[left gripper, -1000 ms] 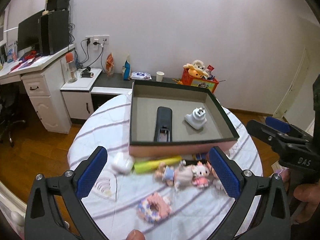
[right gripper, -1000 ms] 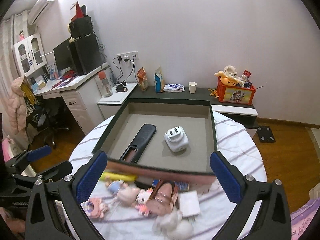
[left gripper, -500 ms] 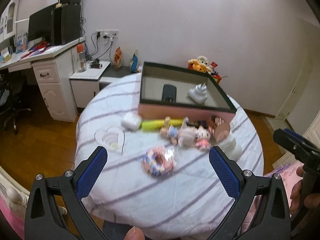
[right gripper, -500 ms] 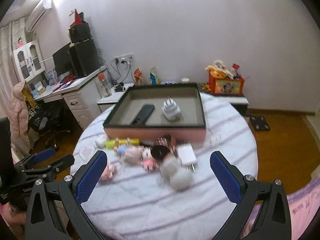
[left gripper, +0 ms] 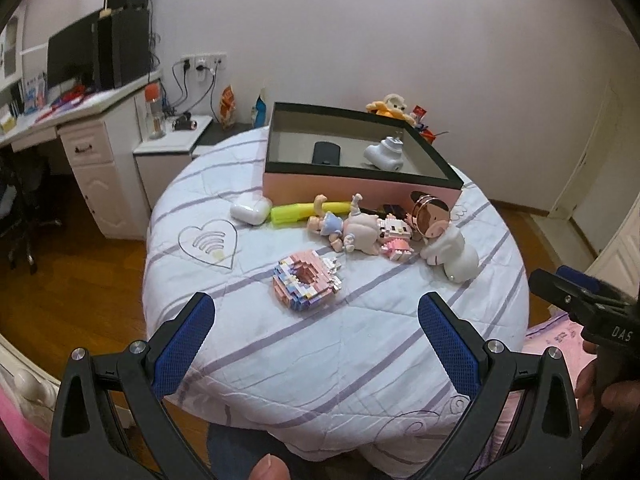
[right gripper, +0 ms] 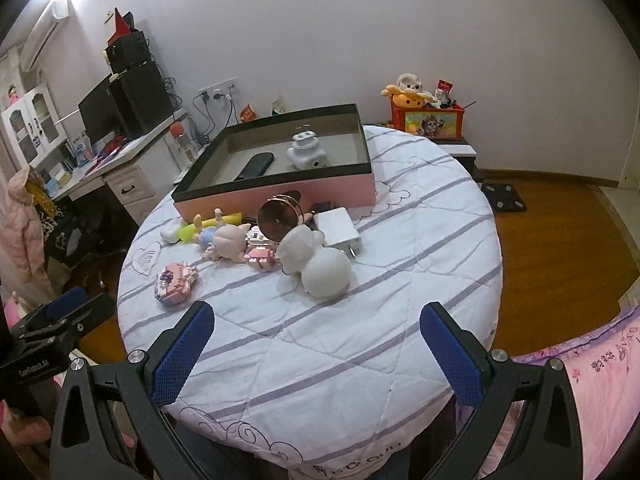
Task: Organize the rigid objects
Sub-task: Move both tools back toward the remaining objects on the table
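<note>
A pink box (left gripper: pixel 360 188) (right gripper: pixel 280 194) with a dark rim stands at the far side of a round table (left gripper: pixel 320 360). It holds a black remote (left gripper: pixel 326 152) and a white plug adapter (left gripper: pixel 384 154). In front of it lie a white earbud case (left gripper: pixel 251 209), a yellow marker (left gripper: pixel 296 212), small dolls (left gripper: pixel 352 232), a brick-built doughnut (left gripper: pixel 306 286) (right gripper: pixel 176 280), a white figurine (right gripper: pixel 316 258) and a white charger (right gripper: pixel 338 230). My left gripper (left gripper: pixel 316 336) and right gripper (right gripper: pixel 318 340) are both open and empty, held back over the table's near edge.
A white desk with monitor and speakers (left gripper: pixel 80 92) stands at the left, a low cabinet (left gripper: pixel 172 152) beyond the table, an orange toy box (right gripper: pixel 426 120) at the back right. A pink bedspread (right gripper: pixel 580 380) lies at the right. Wooden floor surrounds the table.
Both grippers have pulled back from above the box toward the table's near edge. The whole table top has come into view. Both stay open and empty.
</note>
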Demonstrator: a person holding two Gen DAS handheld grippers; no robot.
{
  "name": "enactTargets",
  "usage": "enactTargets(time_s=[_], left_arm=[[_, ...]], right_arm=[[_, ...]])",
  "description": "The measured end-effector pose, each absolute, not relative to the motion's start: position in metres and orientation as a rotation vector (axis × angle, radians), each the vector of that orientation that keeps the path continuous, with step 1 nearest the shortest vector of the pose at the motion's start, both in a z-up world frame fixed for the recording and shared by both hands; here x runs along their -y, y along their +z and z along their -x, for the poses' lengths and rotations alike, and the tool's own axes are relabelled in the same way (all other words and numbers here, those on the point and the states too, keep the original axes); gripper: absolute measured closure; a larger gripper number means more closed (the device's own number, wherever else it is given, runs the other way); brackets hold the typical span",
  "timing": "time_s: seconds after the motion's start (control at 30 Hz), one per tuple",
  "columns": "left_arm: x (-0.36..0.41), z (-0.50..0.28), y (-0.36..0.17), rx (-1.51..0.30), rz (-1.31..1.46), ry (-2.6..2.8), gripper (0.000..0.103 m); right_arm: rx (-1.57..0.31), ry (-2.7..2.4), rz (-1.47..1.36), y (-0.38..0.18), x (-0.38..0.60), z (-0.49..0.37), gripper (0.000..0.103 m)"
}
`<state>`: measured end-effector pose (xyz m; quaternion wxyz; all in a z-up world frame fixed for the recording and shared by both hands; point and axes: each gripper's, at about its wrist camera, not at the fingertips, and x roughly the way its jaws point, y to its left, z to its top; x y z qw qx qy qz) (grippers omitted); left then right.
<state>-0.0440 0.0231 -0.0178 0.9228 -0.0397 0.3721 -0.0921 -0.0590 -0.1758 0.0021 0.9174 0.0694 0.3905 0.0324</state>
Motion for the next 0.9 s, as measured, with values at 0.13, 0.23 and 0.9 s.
enactTargets(time_s=[0.13, 0.23, 0.9], left_arm=[[-0.024, 0.041, -0.018, -0.767, 0.078, -0.181, 0.000], [-0.026, 0.039, -0.019, -0.770, 0.074, -0.167, 0.000], [-0.030, -0.003, -0.061, -0.866, 0.030, -0.108, 0.000]], right_arm=[[-0.812, 0.082, -0.130, 0.000, 0.170, 0.055, 0.000], [-0.818, 0.093, -0.121, -0.002, 0.166, 0.052, 0.000], [-0.893, 0.108, -0.063, -0.028, 0.162, 0.013, 0.000]])
